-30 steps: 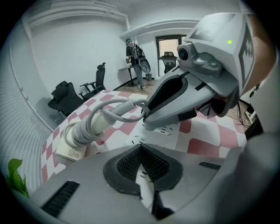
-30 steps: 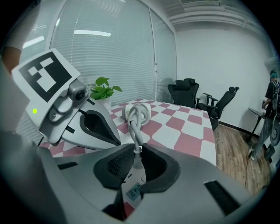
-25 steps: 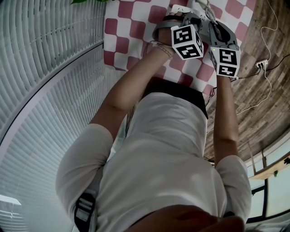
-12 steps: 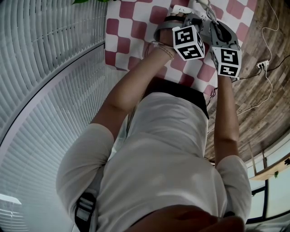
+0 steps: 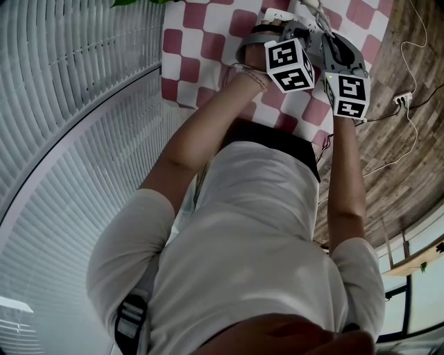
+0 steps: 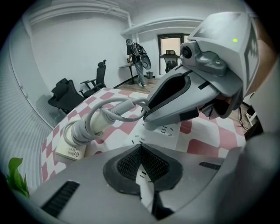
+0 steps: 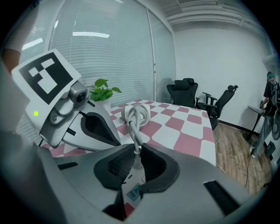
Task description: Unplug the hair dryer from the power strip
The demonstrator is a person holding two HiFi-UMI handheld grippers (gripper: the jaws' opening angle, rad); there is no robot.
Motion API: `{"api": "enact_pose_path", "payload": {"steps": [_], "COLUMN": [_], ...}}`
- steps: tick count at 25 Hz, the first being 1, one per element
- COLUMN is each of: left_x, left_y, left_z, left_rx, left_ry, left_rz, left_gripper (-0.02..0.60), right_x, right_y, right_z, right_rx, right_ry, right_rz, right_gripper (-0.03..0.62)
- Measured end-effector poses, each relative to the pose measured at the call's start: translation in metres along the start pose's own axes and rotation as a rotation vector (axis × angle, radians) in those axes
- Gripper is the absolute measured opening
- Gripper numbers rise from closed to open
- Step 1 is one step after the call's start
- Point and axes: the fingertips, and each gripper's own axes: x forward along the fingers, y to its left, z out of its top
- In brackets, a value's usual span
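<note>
Near table edge, right tool on plug, left tool close beside

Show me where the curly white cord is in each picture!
Head view: only a bit of the white cord seems to peek out at the top edge, right of the middle.
Left gripper view: coiled at the left middle.
Right gripper view: coiled at the centre, running down toward the camera.
Shared landmark: the red-and-white checked tablecloth.

Bright, even indoor light with soft shadows and strong fisheye bending (dark corners).
</note>
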Motion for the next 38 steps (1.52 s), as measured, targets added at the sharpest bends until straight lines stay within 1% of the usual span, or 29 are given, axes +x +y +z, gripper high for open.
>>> {"api": "enact_pose_path", "payload": {"steps": [8,14,21,28,30,33,35,38], "left_x": [-0.001,-0.001,0.001,0.001,0.002,0.002,0.001,0.001], "left_y": [0.000,0.000,0.000,0.001,0.001,0.002,0.003,-0.003], "left_z": [0.000,0.000,0.001,0.001,0.001,0.000,-0.002,0.002], "left_rx": [-0.006,0.010,0.012,0.014,0.013,0.016,-0.002,-0.008], "left_ry": [0.004,0.005,0.009,0.028,0.033,0.034,0.027,0.023], "left_rz": [-0.004,0.006,-0.006,0.002,0.002,-0.001,-0.012,-0.023], "left_gripper": [0.029,0.029,0.029,0.029,0.029,0.029,0.029,0.029], "right_x": [-0.002,0.000,0.003,0.001,-0.006,-0.012,-0.009,-0.015], "right_y": [0.001,-0.003,-0.006,-0.004,-0.004,-0.008,-0.014,-0.020], "right_z": [0.002,0.002,0.004,0.005,0.019,0.079,0.108,0.119], "right_rx": [0.004,0.017,0.020,0.011,-0.004,-0.071,-0.079,-0.100], "right_ry": [0.002,-0.005,-0.014,-0.020,-0.068,-0.155,-0.189,-0.192], "right_rz": [0.005,-0.001,-0.004,0.000,-0.007,-0.023,-0.024,-0.025], "right_gripper": [0.067,0.067,0.066,0.066,0.066,0.066,0.066,0.066]}}
